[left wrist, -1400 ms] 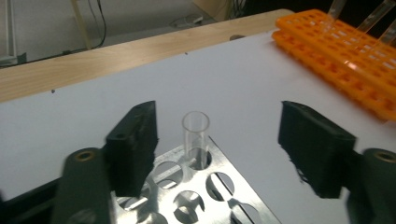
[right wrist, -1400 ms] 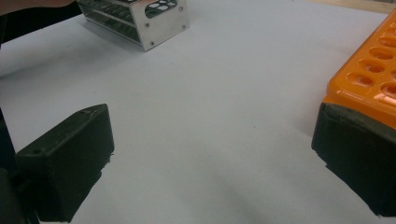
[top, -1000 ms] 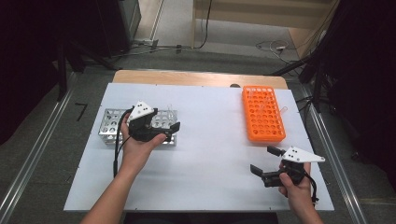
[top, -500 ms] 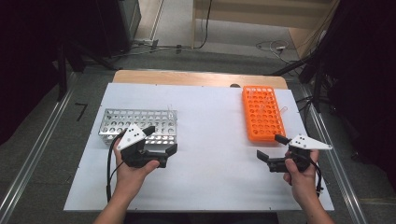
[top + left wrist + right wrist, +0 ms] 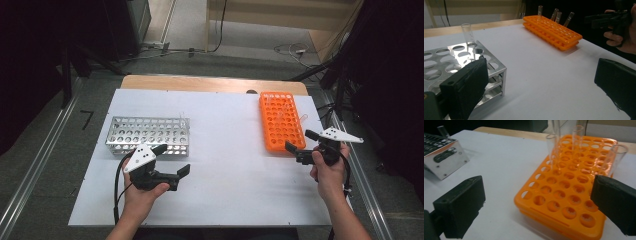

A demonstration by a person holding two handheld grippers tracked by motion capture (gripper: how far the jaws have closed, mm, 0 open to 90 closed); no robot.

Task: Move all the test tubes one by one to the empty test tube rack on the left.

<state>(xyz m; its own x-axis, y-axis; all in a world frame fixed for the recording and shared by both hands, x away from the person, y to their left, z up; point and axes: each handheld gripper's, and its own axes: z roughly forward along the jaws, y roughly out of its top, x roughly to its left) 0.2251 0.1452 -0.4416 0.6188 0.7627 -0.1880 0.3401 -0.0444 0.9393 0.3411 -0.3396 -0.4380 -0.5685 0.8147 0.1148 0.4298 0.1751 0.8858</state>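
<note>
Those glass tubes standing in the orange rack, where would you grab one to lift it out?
Probably by the bare upper part of a glass tube, just under its rim, coming from above or the near side. Each tube stands nearly upright with its lower end down in a hole of the orange rack, so only the top is free. The right gripper is open and nearest.

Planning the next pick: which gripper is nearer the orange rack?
Right. The right gripper hovers at the orange rack near corner; the left gripper sits across the table beside the metal rack.
</note>
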